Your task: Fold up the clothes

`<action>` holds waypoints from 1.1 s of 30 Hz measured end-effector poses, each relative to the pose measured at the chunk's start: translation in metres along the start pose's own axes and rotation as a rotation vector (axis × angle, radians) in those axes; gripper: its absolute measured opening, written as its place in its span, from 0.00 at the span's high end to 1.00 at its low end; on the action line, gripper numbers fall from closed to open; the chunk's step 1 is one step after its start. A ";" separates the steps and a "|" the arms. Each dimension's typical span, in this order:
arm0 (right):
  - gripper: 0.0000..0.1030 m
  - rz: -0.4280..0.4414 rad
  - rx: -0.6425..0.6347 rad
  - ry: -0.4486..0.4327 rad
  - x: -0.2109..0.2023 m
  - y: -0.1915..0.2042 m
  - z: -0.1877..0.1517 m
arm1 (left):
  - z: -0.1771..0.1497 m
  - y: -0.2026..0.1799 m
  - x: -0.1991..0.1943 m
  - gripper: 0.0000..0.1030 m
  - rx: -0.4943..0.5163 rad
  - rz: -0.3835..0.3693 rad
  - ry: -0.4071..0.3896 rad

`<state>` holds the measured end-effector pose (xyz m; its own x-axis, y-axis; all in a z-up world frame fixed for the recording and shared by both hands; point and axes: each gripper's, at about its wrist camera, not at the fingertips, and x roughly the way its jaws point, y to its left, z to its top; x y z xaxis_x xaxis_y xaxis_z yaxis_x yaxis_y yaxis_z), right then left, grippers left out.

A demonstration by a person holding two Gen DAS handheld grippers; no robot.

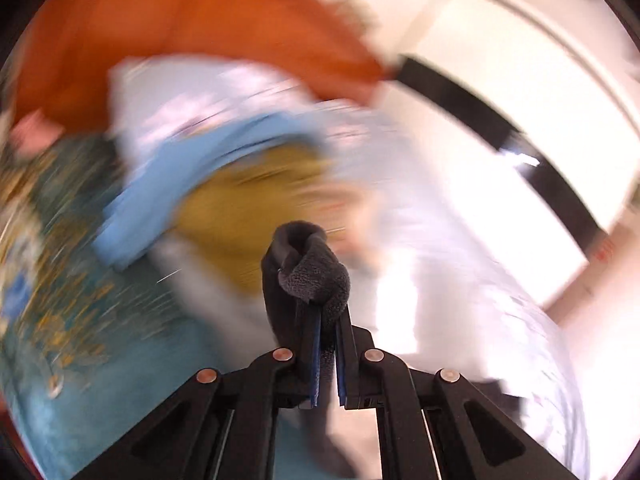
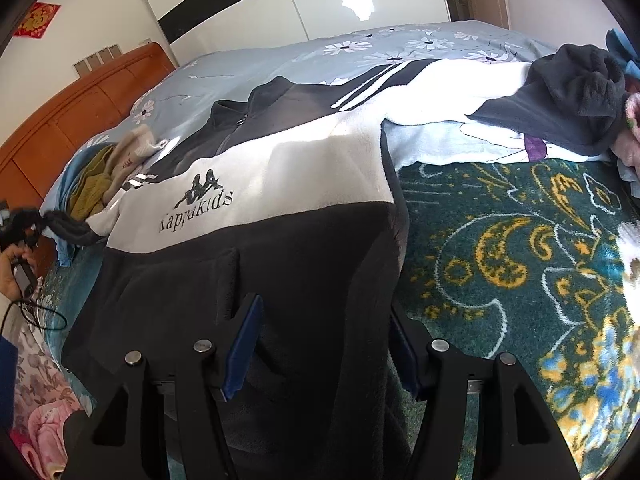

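A black-and-white fleece jacket (image 2: 280,184) is lying spread across the bed (image 2: 400,40), partly over a green patterned blanket (image 2: 520,260), its chest lettering facing up. The right claw (image 2: 324,344) is hovering over the jacket's black hem with its fingers standing apart, holding nothing. The left claw (image 1: 328,344) is pinching a dark cuff (image 1: 312,276) of the jacket between closed fingers; its view is heavily blurred. In the right wrist view, that sleeve end (image 2: 68,224) is reaching the bed's left edge, near a hand (image 2: 12,272). Other clothes (image 2: 100,176) are sitting piled beside the orange headboard (image 2: 60,120).
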<state>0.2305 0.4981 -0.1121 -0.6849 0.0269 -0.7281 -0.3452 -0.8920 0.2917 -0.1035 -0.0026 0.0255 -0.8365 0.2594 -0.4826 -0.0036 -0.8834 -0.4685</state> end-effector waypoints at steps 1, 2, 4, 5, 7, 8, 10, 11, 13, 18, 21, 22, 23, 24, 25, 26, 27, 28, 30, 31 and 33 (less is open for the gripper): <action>0.40 0.001 0.003 -0.004 -0.001 -0.001 0.000 | 0.003 -0.031 -0.003 0.94 0.052 -0.052 -0.006; 0.40 0.003 0.006 -0.007 -0.002 -0.002 0.000 | 0.001 -0.062 -0.005 0.94 0.103 -0.105 -0.001; 0.40 0.003 0.012 -0.013 -0.004 -0.004 0.000 | -0.004 -0.123 -0.010 0.94 0.204 -0.212 0.011; 0.40 0.001 0.015 -0.016 -0.005 -0.005 0.000 | -0.012 -0.152 -0.009 0.94 0.242 -0.266 0.032; 0.40 -0.003 0.020 -0.024 -0.008 -0.009 0.001 | -0.034 -0.199 -0.004 0.94 0.305 -0.337 0.075; 0.40 -0.006 0.025 -0.027 -0.010 -0.011 0.001 | -0.050 -0.222 0.003 0.94 0.339 -0.363 0.104; 0.40 -0.012 0.035 -0.033 -0.015 -0.015 0.001 | -0.088 -0.253 0.020 0.94 0.376 -0.397 0.187; 0.40 -0.015 0.039 -0.036 -0.017 -0.017 0.001 | -0.109 -0.267 0.029 0.94 0.388 -0.410 0.234; 0.40 -0.025 0.044 -0.042 -0.021 -0.021 0.000 | -0.154 -0.288 0.046 0.94 0.424 -0.421 0.321; 0.40 -0.044 0.060 -0.036 -0.024 -0.031 -0.002 | -0.267 -0.310 0.081 0.94 0.521 -0.390 0.520; 0.40 -0.045 0.063 -0.025 -0.022 -0.032 -0.003 | -0.303 -0.300 0.092 0.94 0.531 -0.363 0.607; 0.40 -0.043 0.061 -0.025 -0.021 -0.030 -0.002 | -0.307 -0.296 0.093 0.92 0.533 -0.355 0.632; 0.40 -0.040 0.058 -0.027 -0.020 -0.029 -0.001 | -0.308 -0.294 0.092 0.92 0.545 -0.352 0.640; 0.40 -0.037 0.055 -0.028 -0.020 -0.028 0.001 | -0.309 -0.292 0.091 0.92 0.558 -0.351 0.648; 0.40 -0.034 0.053 -0.029 -0.019 -0.027 0.002 | -0.309 -0.293 0.085 0.87 0.583 -0.365 0.646; 0.40 -0.031 0.050 -0.030 -0.018 -0.025 0.003 | -0.305 -0.294 0.075 0.76 0.613 -0.376 0.642; 0.40 -0.028 0.047 -0.032 -0.017 -0.024 0.005 | -0.301 -0.294 0.067 0.68 0.641 -0.387 0.645; 0.40 -0.025 0.045 -0.033 -0.016 -0.023 0.006 | -0.298 -0.294 0.059 0.51 0.668 -0.400 0.647; 0.40 -0.014 0.034 -0.046 -0.017 -0.019 0.012 | -0.287 -0.283 0.039 0.45 0.674 -0.448 0.620; 0.40 -0.001 0.027 -0.063 -0.018 -0.016 0.019 | -0.280 -0.276 0.029 0.44 0.673 -0.466 0.596; 0.40 0.054 0.027 -0.088 -0.014 -0.009 0.040 | -0.266 -0.258 0.017 0.42 0.675 -0.428 0.529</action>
<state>0.2181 0.5235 -0.0797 -0.7564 0.0200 -0.6538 -0.3226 -0.8810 0.3462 0.0288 0.3334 -0.0584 -0.3359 0.6095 -0.7181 -0.7048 -0.6684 -0.2376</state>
